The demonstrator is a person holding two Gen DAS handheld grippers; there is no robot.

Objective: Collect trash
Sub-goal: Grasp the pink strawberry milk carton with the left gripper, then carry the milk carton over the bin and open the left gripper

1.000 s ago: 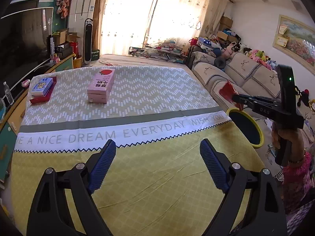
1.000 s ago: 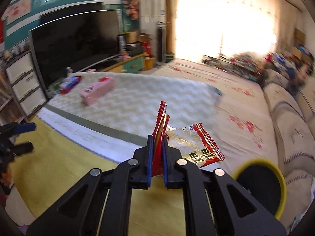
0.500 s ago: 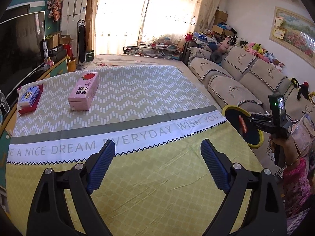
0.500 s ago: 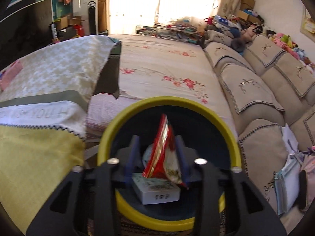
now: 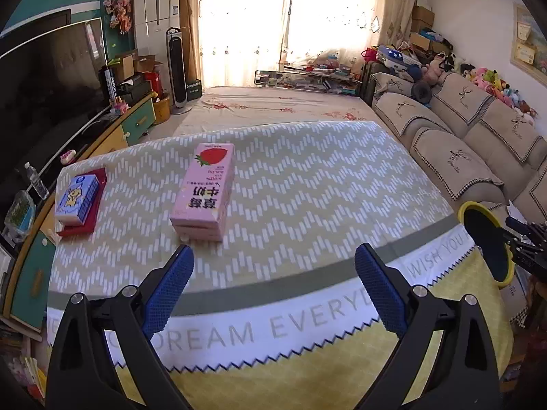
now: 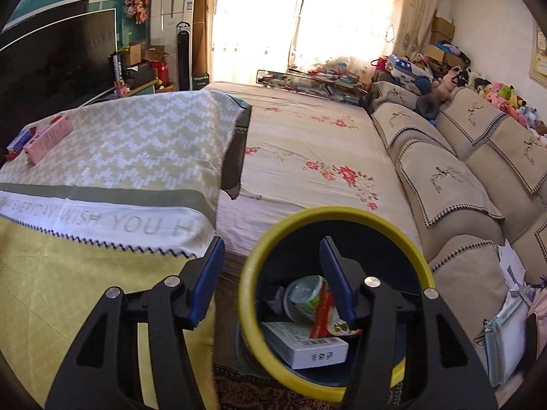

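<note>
Under both of your grippers lies the table (image 5: 307, 188), covered by a soft cloth printed with a pale chevron weave, a grey band, a white strip of lettering with a zigzag edge, and a yellow lattice nearest you. Off its right edge stands the round bin (image 6: 259, 256), a dark drum with a smooth, glossy yellow rim; in the left wrist view the same bin (image 5: 478, 206) shows only as a yellow-edged dark oval beside the table's corner. On the chevron part lies a flat, rectangular pink milk carton (image 5: 205, 191) with a strawberry printed on its far end, and to its left a smaller blue box (image 5: 77, 198) lies on a red one. Inside the bin you can see a white rectangular box (image 6: 307, 345) with a barcode label, a crumpled clear plastic cup (image 6: 302, 295), and leaning against them the crinkly red snack wrapper (image 6: 324, 317), shiny foil with a serrated edge. Your right gripper (image 6: 273, 282) hovers over the bin's mouth with its ribbed blue pads spread wide and empty, the wrapper just beside the right-hand pad. Your left gripper (image 5: 273, 283) hangs above the lettered strip, equally wide open, holding and touching nothing, the carton just beyond its left pad.
</note>
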